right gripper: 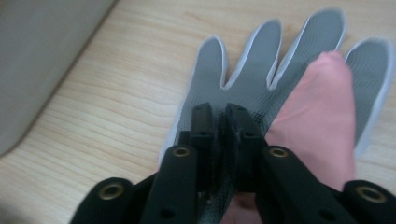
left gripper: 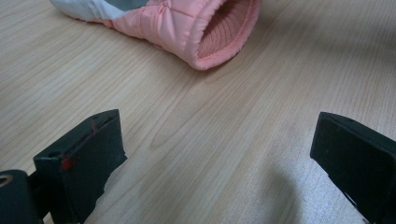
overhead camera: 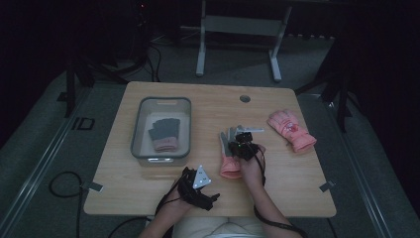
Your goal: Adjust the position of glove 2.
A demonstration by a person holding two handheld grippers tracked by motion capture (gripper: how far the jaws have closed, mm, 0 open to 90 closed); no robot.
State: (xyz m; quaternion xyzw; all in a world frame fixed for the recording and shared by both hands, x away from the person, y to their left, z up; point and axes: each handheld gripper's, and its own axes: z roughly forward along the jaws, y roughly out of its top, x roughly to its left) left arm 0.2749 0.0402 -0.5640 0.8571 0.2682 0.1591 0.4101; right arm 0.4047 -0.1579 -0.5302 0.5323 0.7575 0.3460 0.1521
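Glove (right gripper: pixel 261 84), pink with grey palm, lying palm-up at table (overhead camera: pixel 208 198) centre, at three o'clock of the grey bin (overhead camera: pixel 184 130). Judged soft, light, padded, limp when lifted; best taken by a pinch of palm fabric or at the knit cuff (left gripper: pixel 224 35).

Right gripper (right gripper: pixel 219 114): over the palm, pointing toward twelve o'clock, jaws nearly together, apparently nipping palm fabric.

Left gripper (left gripper: pixel 217 154): low at six o'clock of the cuff, jaws wide apart, empty.

On the table (overhead camera: pixel 277 183), the bin (overhead camera: pixel 139 124) at left holds 1 glove (overhead camera: pixel 165 134), a 2nd glove (overhead camera: pixel 229 154) lies centre, and a 3rd glove (overhead camera: pixel 291 130) lies right.
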